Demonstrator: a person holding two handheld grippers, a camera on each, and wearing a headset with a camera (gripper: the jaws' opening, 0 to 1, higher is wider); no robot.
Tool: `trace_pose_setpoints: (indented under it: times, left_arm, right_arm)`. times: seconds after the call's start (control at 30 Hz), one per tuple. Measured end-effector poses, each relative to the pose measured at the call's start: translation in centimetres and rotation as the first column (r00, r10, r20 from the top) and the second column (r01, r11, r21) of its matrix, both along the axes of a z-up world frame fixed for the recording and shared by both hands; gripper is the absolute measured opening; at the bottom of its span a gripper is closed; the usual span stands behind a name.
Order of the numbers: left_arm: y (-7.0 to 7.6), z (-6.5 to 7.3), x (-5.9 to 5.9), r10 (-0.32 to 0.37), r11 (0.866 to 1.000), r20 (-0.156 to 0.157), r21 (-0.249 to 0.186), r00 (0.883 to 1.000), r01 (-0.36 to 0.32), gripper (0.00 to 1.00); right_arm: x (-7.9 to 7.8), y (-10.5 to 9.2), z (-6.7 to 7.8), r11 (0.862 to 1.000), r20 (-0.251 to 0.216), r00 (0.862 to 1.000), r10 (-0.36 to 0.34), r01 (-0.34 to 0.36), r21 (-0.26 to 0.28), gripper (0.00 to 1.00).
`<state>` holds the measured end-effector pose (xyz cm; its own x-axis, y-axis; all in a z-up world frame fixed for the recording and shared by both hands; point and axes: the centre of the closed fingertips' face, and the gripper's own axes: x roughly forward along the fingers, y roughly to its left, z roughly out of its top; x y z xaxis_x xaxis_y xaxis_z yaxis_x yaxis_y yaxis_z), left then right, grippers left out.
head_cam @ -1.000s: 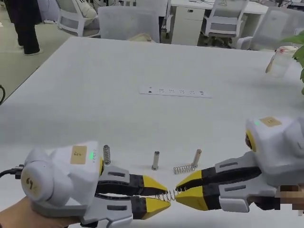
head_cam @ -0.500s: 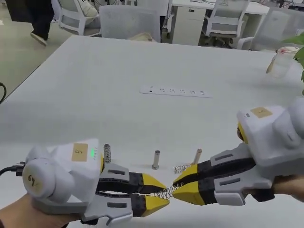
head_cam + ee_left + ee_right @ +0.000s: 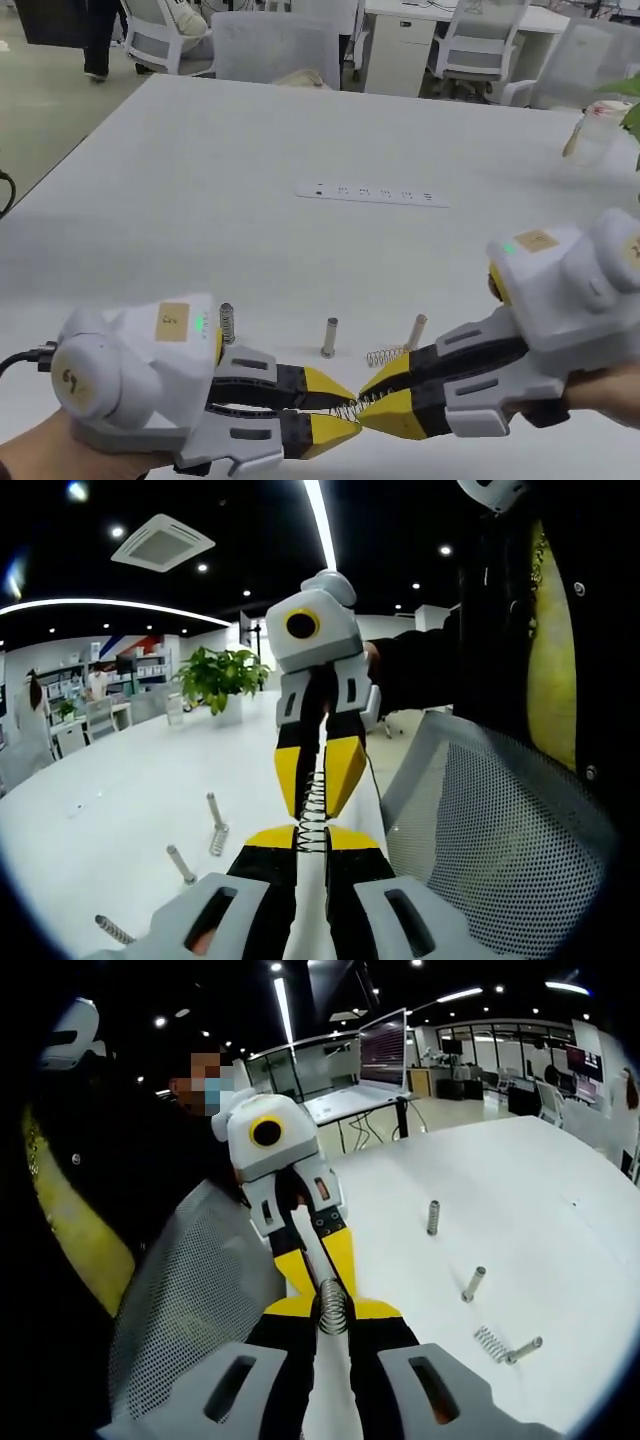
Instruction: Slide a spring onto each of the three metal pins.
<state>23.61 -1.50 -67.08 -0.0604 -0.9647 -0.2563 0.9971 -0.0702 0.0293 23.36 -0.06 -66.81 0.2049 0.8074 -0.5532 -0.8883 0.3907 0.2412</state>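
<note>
One spring (image 3: 313, 812) bridges left gripper (image 3: 312, 846) and right gripper (image 3: 334, 1312), ends hidden inside jaws.

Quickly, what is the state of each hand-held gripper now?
Left hand-held gripper: shut on one end of the spring.
Right hand-held gripper: shut on its other end.

A white table (image 3: 300, 130) with a power strip (image 3: 372, 194), grey chairs (image 3: 270, 45) behind, a plant (image 3: 222, 675) nearby.
</note>
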Motion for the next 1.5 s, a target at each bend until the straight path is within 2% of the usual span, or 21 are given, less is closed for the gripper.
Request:
trace_pose_setpoints:
  times: [0.17, 0.27, 0.43, 0.6, 0.63, 0.67, 0.8, 0.93, 0.97, 1.0, 1.1, 1.2, 1.23, 1.27, 1.37, 1.47, 1.5]
  left_arm:
    - [0.0, -0.2, 0.0, 0.0, 1.0, -0.002, 0.006, 1.0, 0.0, 0.02]
    - [0.0, -0.3, -0.3, -0.01, 1.0, 0.014, 0.014, 1.0, 0.01, 0.02]
    - [-0.1, -0.5, -0.4, -0.014, 1.0, 0.024, 0.028, 1.0, 0.014, 0.02]
    - [-0.4, -0.7, -0.2, -0.01, 0.999, 0.028, 0.035, 1.0, 0.009, 0.02]
    - [-0.4, -0.7, -0.2, -0.01, 0.999, 0.028, 0.035, 1.0, 0.009, 0.02]
    - [-0.4, -0.7, -0.1, -0.007, 0.999, 0.03, 0.036, 1.0, 0.006, 0.02]
    - [-0.6, -0.6, 0.2, 0.002, 1.0, 0.03, 0.03, 1.0, -0.003, 0.02]
    - [-0.9, -0.4, 0.3, 0.004, 1.0, 0.03, 0.025, 1.0, -0.004, 0.02]
    - [-1.0, -0.3, 0.3, 0.004, 1.0, 0.03, 0.023, 1.0, -0.005, 0.02]
    - [-1.1, -0.2, 0.3, 0.004, 1.0, 0.031, 0.02, 1.0, -0.005, 0.02]
    - [-1.3, 0.0, 0.4, 0.006, 1.0, 0.033, 0.01, 0.999, -0.007, 0.02]
    - [-1.4, 0.2, 0.4, 0.009, 1.0, 0.031, 0.002, 0.999, -0.009, 0.02]
    - [-1.5, 0.3, 0.4, 0.01, 1.0, 0.03, -0.001, 1.0, -0.01, 0.02]
    - [-1.5, 0.3, 0.4, 0.01, 1.0, 0.029, -0.002, 1.0, -0.01, 0.02]
    - [-1.6, 0.4, 0.3, 0.011, 1.0, 0.028, -0.006, 1.0, -0.01, 0.02]
    - [-1.7, 0.6, 0.3, 0.01, 1.0, 0.026, -0.01, 1.0, -0.009, 0.02]
    - [-1.7, 0.6, 0.3, 0.01, 1.0, 0.026, -0.011, 1.0, -0.01, 0.02]
  right_arm:
    - [-0.1, 0.1, -0.1, 1.0, -0.006, 1.0, 0.008, -0.008, -0.013, 0.08]
    - [-0.2, 0.2, -0.2, 0.999, -0.014, 1.0, 0.023, -0.023, -0.036, 0.08]
    - [-0.3, 0.1, -0.3, 0.993, -0.036, 0.998, 0.049, -0.053, -0.105, 0.08]
    - [-0.2, 0.1, -0.4, 0.974, -0.037, 0.994, 0.099, -0.105, -0.202, 0.08]
    - [-0.2, 0.1, -0.4, 0.972, -0.038, 0.994, 0.102, -0.108, -0.208, 0.08]
    - [-0.1, 0.0, -0.4, 0.963, -0.037, 0.992, 0.117, -0.123, -0.239, 0.08]
    - [0.1, -0.1, -0.3, 0.937, -0.039, 0.987, 0.157, -0.162, -0.311, 0.08]
    - [0.2, -0.2, -0.1, 0.884, -0.046, 0.972, 0.23, -0.229, -0.408, 0.08]
    - [0.2, -0.3, -0.1, 0.867, -0.052, 0.968, 0.247, -0.245, -0.433, 0.08]
    - [0.2, -0.3, 0.0, 0.86, -0.054, 0.965, 0.257, -0.253, -0.443, 0.08]
    - [0.3, -0.5, 0.2, 0.823, -0.07, 0.954, 0.292, -0.288, -0.489, 0.08]
    - [0.3, -0.5, 0.3, 0.794, -0.081, 0.944, 0.321, -0.314, -0.521, 0.08]
    - [0.3, -0.5, 0.4, 0.779, -0.086, 0.938, 0.335, -0.327, -0.535, 0.08]
    - [0.2, -0.5, 0.4, 0.772, -0.09, 0.936, 0.341, -0.333, -0.541, 0.08]
    - [0.2, -0.5, 0.5, 0.735, -0.105, 0.922, 0.372, -0.361, -0.574, 0.08]
    - [0.1, -0.4, 0.7, 0.711, -0.114, 0.913, 0.392, -0.38, -0.591, 0.08]
    - [0.1, -0.4, 0.7, 0.708, -0.115, 0.911, 0.395, -0.382, -0.594, 0.08]
